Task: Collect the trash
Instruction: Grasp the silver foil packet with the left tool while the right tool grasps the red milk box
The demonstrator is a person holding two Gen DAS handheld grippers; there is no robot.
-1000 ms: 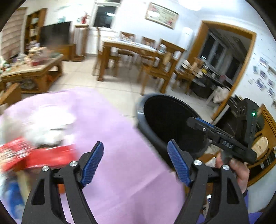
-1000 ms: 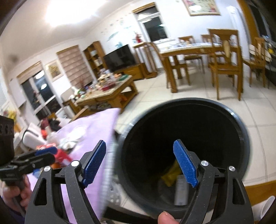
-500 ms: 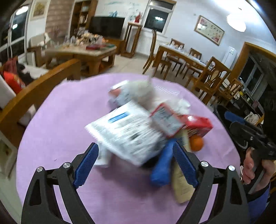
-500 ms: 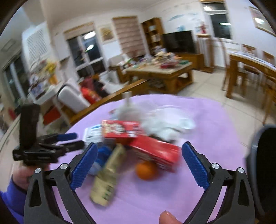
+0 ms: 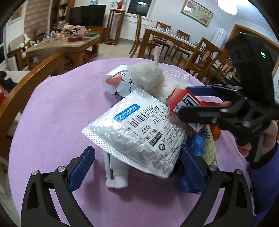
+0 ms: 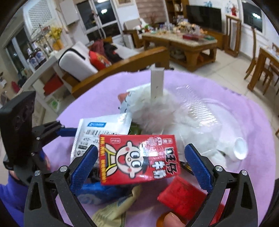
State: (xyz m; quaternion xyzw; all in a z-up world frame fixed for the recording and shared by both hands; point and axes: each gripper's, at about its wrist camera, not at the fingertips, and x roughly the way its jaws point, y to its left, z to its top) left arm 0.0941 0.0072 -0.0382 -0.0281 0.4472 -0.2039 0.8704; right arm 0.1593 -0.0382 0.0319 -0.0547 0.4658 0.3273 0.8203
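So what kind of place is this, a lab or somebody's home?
It looks like somebody's home, an open living and dining room. There is a television behind a cluttered coffee table, a wooden dining table with chairs, and a sofa with a red cushion.

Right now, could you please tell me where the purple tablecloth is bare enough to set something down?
The purple tablecloth is bare between the wooden rail and the silver mailer, and in front of the white tube. It is also bare beyond the clear plastic. The middle is crowded: red carton, grey fluff, wrappers piled together.
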